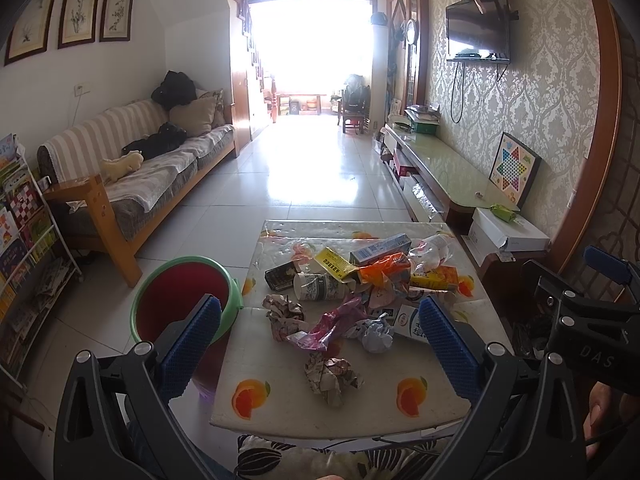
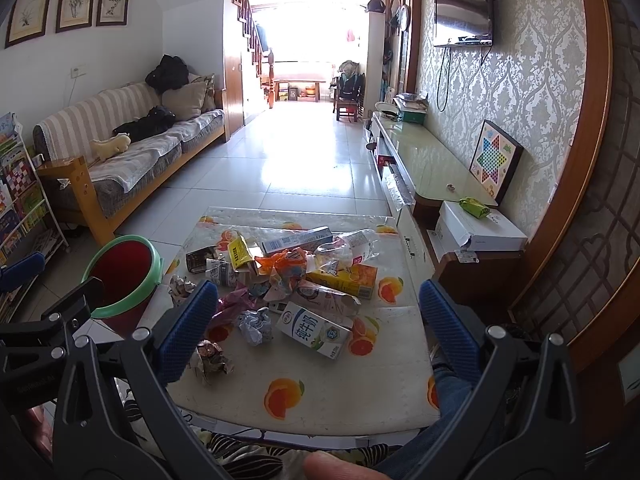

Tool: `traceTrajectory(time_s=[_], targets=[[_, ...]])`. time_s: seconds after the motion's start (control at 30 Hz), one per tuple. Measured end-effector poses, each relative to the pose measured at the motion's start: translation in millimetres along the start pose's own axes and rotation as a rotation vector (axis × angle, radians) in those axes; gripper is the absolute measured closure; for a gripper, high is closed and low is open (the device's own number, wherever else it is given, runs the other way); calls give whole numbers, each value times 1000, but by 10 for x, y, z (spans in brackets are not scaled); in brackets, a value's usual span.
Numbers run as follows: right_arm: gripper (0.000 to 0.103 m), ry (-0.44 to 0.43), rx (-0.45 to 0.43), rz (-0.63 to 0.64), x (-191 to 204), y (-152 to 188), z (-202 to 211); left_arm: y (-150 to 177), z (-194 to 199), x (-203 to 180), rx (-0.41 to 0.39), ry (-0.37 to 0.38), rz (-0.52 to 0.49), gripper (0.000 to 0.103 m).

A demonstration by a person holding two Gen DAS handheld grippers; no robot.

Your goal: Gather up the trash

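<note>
My left gripper (image 1: 320,344) is spread wide, blue ribbed pads far apart, nothing between them and nothing touching them. It hangs above the near edge of the small table (image 1: 280,408) with its orange-fruit cover. Between the pads I see a crumpled printed paper ball (image 1: 330,374) lying nearest me, and a second crumpled ball (image 1: 283,314) further back to the left. A pink foil wrapper (image 1: 326,326) and a bluish-white paper wad (image 1: 376,334) sit just behind the near one.

My right gripper (image 2: 318,326) is just as wide open, holding nothing, hovering over the same table. Framed between its pads is a white milk carton (image 2: 316,330) lying on its side. The bluish-white wad (image 2: 256,324) is just left of it.

Behind those, the trash piles up mid-table: a paper cup (image 1: 318,286) on its side, an orange plastic wrapper (image 1: 384,270), a yellow juice box (image 2: 346,278), a long blue-and-white box (image 1: 380,249), a yellow packet (image 1: 332,264), a small dark box (image 1: 282,275) and a crushed clear plastic bottle (image 2: 352,244), all touching or overlapping.

The red bin with a green rim (image 1: 186,296) stands on the floor against the table's left side, mouth open. Further out, a striped sofa (image 1: 132,164) lines the left wall and a long TV cabinet (image 1: 444,168) the right.
</note>
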State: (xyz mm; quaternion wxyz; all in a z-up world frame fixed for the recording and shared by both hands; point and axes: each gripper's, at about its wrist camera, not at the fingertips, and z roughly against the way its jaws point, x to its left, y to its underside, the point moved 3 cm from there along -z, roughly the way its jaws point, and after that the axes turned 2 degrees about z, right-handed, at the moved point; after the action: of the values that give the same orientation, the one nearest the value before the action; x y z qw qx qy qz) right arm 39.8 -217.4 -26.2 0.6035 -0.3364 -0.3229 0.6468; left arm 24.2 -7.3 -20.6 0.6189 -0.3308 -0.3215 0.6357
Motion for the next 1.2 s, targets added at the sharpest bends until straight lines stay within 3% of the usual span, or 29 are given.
traceTrajectory(time_s=[0.83, 1.0, 1.07, 1.2], targets=[[3, 0, 20, 5, 10, 26, -52, 65, -39, -2, 21, 9, 11, 8], [3, 8, 38, 9, -11, 105, -128, 157, -136, 20, 51, 32, 22, 8], [3, 5, 56, 8, -37, 171, -191, 230, -235, 57, 98, 58, 37, 8], [3, -38, 94, -17, -143, 353, -396, 364, -378, 199, 124, 45, 74, 8]])
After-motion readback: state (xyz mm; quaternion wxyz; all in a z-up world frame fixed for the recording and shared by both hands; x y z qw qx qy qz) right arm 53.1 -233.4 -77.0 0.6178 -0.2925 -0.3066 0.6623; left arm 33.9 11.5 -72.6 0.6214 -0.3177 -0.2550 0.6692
